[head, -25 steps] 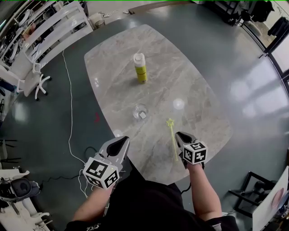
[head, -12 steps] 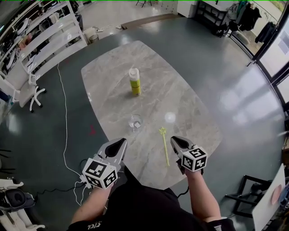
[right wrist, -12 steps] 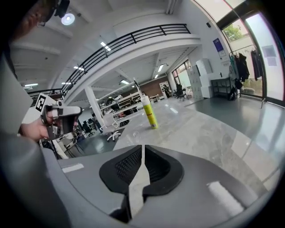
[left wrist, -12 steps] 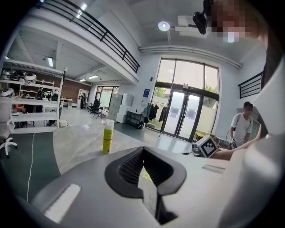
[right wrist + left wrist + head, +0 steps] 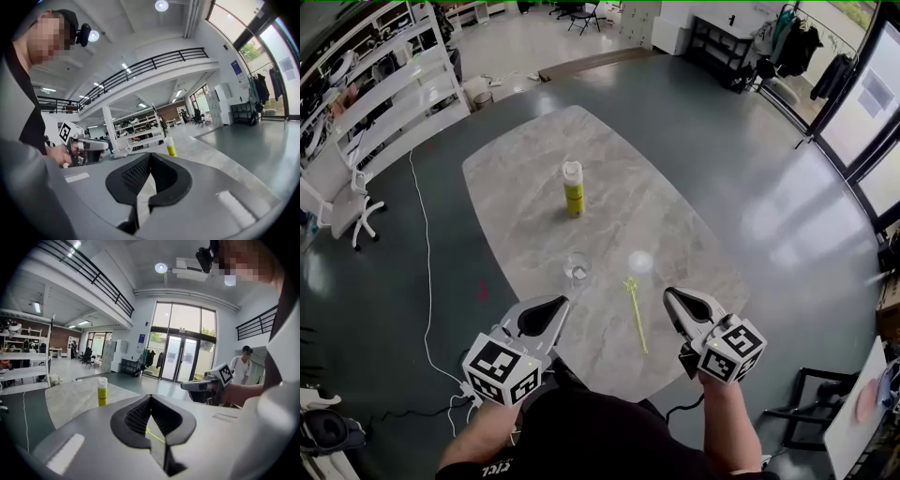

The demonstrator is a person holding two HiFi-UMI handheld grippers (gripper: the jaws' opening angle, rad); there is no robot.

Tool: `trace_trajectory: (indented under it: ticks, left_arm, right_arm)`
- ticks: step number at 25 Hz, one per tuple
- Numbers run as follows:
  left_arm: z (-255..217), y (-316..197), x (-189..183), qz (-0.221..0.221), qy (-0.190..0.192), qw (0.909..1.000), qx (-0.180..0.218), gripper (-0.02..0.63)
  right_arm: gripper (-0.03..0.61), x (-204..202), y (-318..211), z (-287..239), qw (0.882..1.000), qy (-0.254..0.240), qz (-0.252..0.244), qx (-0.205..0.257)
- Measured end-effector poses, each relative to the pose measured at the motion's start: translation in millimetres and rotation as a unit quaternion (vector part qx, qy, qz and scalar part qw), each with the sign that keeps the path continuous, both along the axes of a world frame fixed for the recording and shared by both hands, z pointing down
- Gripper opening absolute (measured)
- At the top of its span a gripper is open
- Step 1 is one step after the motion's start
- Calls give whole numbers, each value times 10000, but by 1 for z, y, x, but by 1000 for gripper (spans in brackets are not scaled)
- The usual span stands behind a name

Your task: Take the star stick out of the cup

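The yellow-green star stick (image 5: 633,314) lies flat on the marble table (image 5: 675,234), star end pointing away from me. The clear cup (image 5: 577,267) stands to its left with no stick in it. My right gripper (image 5: 669,293) hovers just right of the stick; its jaws have just been closing, nothing is between them, and the right gripper view shows its tips (image 5: 151,155) meeting. My left gripper (image 5: 562,302) hangs near the table's front edge, below the cup, shut and empty. Through the gap in the left gripper (image 5: 151,397), a bit of the stick (image 5: 152,434) shows.
A yellow bottle with a white cap (image 5: 573,188) stands upright on the table beyond the cup, also visible as the bottle (image 5: 102,391) and the bottle (image 5: 170,146). White shelving (image 5: 384,84) and a chair (image 5: 352,202) stand at the far left. A white cable (image 5: 427,281) trails over the floor.
Both grippers have lifted up from the table, the right one more, leaving the stick's near end. The stick stays lying on the table.
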State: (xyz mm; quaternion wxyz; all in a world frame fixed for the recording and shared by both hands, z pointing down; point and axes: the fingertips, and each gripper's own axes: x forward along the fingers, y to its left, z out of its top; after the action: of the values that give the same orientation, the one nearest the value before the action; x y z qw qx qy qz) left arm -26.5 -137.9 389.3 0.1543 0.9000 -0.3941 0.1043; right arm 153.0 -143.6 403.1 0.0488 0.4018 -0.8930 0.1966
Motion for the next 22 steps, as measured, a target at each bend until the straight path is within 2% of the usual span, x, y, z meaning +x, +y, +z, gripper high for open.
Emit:
trace_trajectory:
  ticks: [10, 14, 17, 22]
  left_arm:
    - [-59, 19, 9, 391, 170, 9981, 451, 2]
    - [-74, 34, 16, 498, 71, 9960, 738, 2]
    - [-78, 37, 15, 435, -17, 9964, 732, 2]
    - [-84, 30, 6, 327, 120, 9949, 948, 2]
  right_arm:
    - [14, -29, 34, -100, 9940, -317, -170, 1030]
    - [14, -52, 50, -113, 9900, -218, -473, 1313]
    - [14, -64, 60, -119, 9867, -160, -617, 1495]
    - [12, -79, 69, -128, 9842, -121, -717, 1613]
